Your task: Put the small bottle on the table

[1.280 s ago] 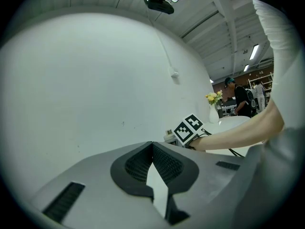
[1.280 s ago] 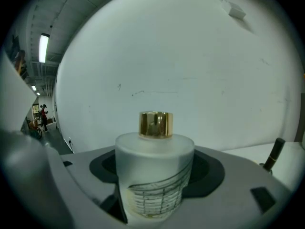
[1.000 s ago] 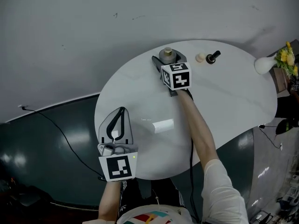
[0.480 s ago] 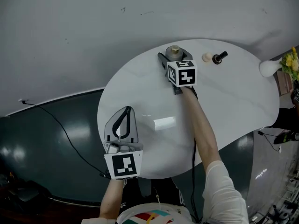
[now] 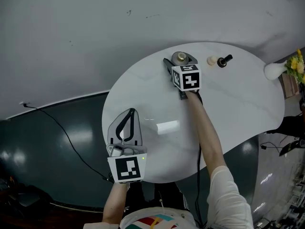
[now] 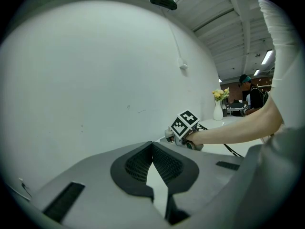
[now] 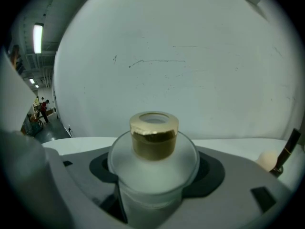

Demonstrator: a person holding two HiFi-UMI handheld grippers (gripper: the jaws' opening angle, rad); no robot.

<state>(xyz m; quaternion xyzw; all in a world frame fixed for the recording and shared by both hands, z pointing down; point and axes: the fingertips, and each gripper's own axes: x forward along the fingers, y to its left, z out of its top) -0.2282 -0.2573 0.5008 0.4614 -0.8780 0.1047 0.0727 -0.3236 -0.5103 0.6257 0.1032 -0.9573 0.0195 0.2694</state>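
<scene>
Frosted glass bottle (image 7: 153, 156), gold-capped, is clamped upright in our right gripper (image 5: 179, 63) over the tabletop (image 5: 228, 99) far edge, likely for setting down; our left gripper (image 5: 128, 112) is closed, empty.

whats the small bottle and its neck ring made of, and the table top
Small bottle: probably frosted glass, milky, translucent and matt; could be plastic.
Neck ring: shiny gold, metal or metallised plastic, with bright glints.
Table top: white and glossy, with a sharp light reflection and what look like faint streaks, so stone or a stone-look laminate.
</scene>
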